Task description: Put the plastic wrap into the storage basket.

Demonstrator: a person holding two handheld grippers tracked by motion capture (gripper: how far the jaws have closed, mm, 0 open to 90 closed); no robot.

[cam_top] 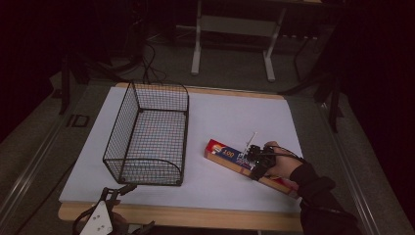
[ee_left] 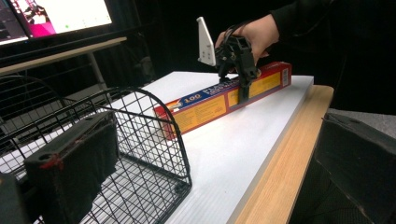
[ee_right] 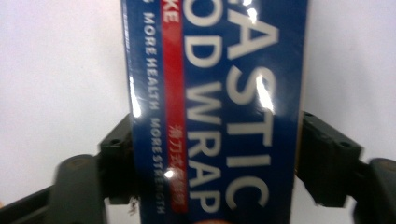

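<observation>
Your right gripper is clamping the plastic wrap box at centre frame; next, lift toward the wire basket.

One plastic-wrap box, one wire basket, two grippers, perhaps one monitor behind.

The high view is looking dim, with the room around the white table sinking into near black, heaviest toward 3 and 9 o'clock. The wire basket is casting only a faint shadow. In the left gripper view a lit monitor at 11 o'clock is glowing, slightly overexposed, and the near black pads are sitting out of focus. In the right gripper view the plastic wrap box is blurring softly, with white glare streaks running across its glossy blue face.
</observation>
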